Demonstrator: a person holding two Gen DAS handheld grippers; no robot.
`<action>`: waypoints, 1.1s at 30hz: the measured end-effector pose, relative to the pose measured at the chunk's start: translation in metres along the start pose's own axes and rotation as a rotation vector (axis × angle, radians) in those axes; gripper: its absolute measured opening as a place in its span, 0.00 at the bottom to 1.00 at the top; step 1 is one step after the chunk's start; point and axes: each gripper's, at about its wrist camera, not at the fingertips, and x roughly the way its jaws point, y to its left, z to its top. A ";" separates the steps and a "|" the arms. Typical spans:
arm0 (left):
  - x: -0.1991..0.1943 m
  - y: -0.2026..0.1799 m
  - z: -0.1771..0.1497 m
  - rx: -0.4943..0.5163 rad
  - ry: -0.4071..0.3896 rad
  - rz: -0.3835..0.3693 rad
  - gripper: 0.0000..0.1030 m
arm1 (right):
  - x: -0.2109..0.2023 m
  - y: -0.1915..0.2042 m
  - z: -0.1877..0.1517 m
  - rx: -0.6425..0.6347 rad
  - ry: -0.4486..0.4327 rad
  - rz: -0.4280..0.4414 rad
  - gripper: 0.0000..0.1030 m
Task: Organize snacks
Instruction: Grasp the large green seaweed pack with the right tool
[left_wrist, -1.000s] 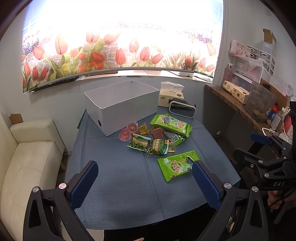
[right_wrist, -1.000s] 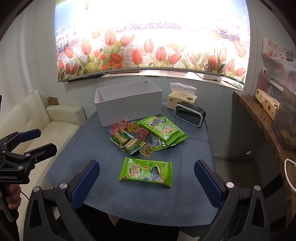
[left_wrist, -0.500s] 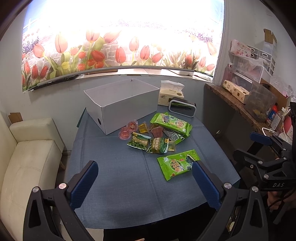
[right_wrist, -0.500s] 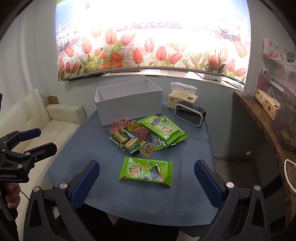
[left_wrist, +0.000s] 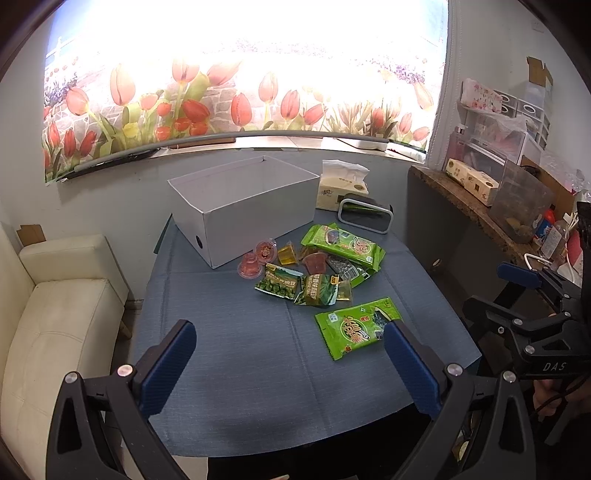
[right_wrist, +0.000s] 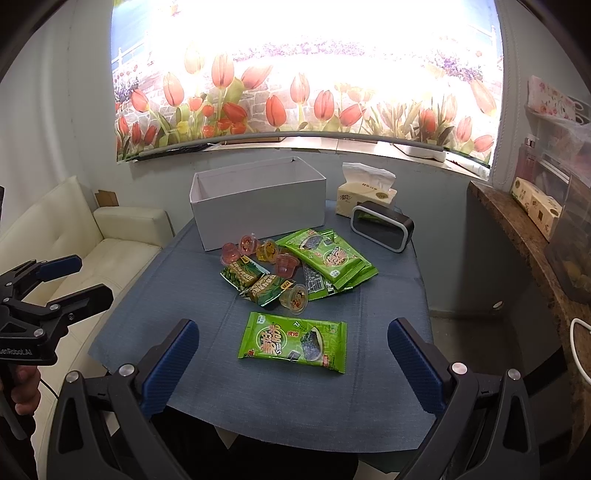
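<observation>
A green seaweed snack packet (right_wrist: 293, 341) lies alone on the blue table, nearest me; it also shows in the left wrist view (left_wrist: 356, 326). Behind it lies a pile: stacked green packets (right_wrist: 328, 258), small green pea bags (right_wrist: 240, 275), and several jelly cups (right_wrist: 284, 264). An open white box (right_wrist: 258, 206) stands behind the pile, empty as far as I see. My right gripper (right_wrist: 291, 369) is open and empty, just short of the lone packet. My left gripper (left_wrist: 290, 363) is open and empty over the table's near side.
A tissue box (right_wrist: 365, 195) and a black-and-grey clock (right_wrist: 382, 227) stand at the table's back right. A cream sofa (left_wrist: 59, 306) is on the left. A cluttered wooden shelf (left_wrist: 480, 206) runs along the right wall. The blue table (left_wrist: 240, 350) has bare cloth in front.
Both grippers have barely moved; the view has crept slightly closer to the table. Nothing has been taken hold of.
</observation>
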 end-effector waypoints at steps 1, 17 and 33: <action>0.000 0.000 0.000 0.000 0.000 -0.001 1.00 | 0.002 0.000 0.000 -0.002 0.002 0.003 1.00; 0.009 0.013 -0.007 -0.020 0.015 0.019 1.00 | 0.161 -0.033 0.044 -0.189 0.102 0.057 1.00; 0.026 0.031 -0.016 -0.050 0.059 0.056 1.00 | 0.310 -0.050 0.074 -0.369 0.366 0.162 0.76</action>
